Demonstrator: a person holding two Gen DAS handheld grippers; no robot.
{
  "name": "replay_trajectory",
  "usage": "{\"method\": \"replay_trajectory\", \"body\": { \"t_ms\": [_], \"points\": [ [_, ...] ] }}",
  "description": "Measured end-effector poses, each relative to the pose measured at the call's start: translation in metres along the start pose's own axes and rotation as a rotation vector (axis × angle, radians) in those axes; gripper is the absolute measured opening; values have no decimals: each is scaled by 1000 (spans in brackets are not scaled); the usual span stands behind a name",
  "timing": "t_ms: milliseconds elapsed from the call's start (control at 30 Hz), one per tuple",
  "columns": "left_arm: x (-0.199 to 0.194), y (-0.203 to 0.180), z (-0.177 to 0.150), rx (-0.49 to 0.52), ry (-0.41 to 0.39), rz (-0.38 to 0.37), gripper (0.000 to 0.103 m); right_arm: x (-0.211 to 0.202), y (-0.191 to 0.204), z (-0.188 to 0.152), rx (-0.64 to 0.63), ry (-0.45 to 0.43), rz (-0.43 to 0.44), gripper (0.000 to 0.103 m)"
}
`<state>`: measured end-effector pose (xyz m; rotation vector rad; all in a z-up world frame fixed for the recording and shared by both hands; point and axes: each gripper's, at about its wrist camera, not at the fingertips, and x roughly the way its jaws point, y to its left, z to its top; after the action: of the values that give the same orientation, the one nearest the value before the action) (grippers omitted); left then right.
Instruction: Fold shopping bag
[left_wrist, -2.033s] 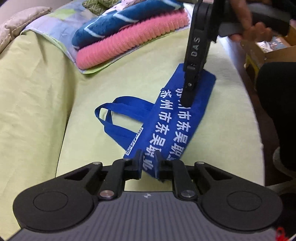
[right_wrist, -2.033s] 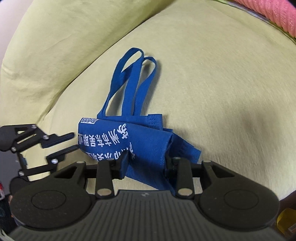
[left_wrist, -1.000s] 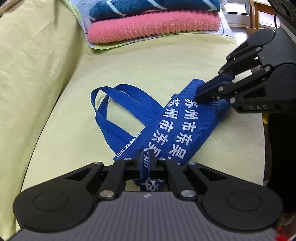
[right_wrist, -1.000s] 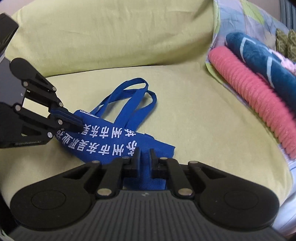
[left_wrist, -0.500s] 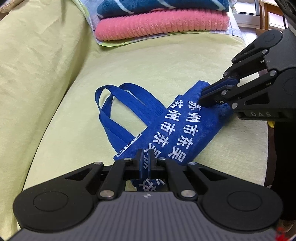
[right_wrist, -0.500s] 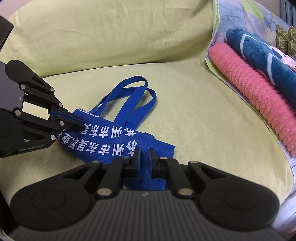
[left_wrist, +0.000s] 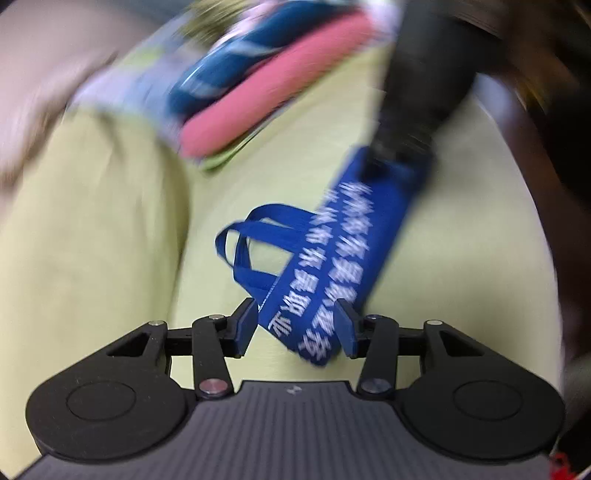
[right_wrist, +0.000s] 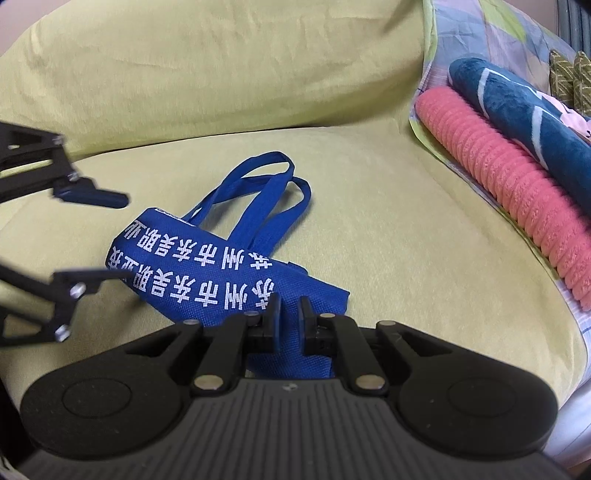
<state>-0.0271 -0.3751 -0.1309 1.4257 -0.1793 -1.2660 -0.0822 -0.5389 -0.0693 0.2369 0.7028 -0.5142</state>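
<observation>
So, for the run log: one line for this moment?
shopping bag: folded, on sofa | left claw: open, astride one end | right claw: shut on other end

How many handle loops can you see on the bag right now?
2: both handles lie overlapped on the cushion behind the folded bag, one slightly further right.

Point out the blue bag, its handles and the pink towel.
blue bag (right_wrist: 221, 269), right wrist view, on the white lettering.
handles (right_wrist: 258, 192), right wrist view, on a strap loop.
pink towel (right_wrist: 517, 184), right wrist view, on its ribbed side.
</observation>
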Motion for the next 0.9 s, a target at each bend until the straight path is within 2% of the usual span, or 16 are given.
{"method": "replay_trajectory", "body": {
  "t_ms": [100, 200, 267, 333, 467, 567, 633, 700, 800, 900],
  "points": [
    [5, -27, -11, 242, -10, 76, 52, -1, 1, -2, -2, -12, -4, 7],
    [22, -42, -19, 392, 2, 112, 53, -1, 0, -3, 5, -18, -2, 7],
    [32, -47, -21, 444, -8, 130, 51, -1, -1, -2, 8, -18, 3, 7],
    [42, -46, -18, 453, -5, 116, 45, -1, -2, -2, 10, -19, 7, 7],
    [49, -28, -9, 385, 10, 13, 41, 0, -3, -1, 4, -28, 16, 9],
    [51, -14, -8, 352, 6, -44, 41, -4, 3, 0, -84, -53, 5, 12],
    [51, -8, -8, 331, 5, -71, 41, -11, 8, 0, -181, -86, -19, 25],
    [52, -3, -8, 303, 8, -91, 41, -21, 11, -3, -265, -132, -8, 49],
    [51, 0, -9, 282, 4, -105, 41, -36, 16, -14, -415, -188, 54, 63],
    [50, 1, -9, 266, -2, -117, 41, -32, 31, -32, -647, -192, 2, 63]
  ]
}}
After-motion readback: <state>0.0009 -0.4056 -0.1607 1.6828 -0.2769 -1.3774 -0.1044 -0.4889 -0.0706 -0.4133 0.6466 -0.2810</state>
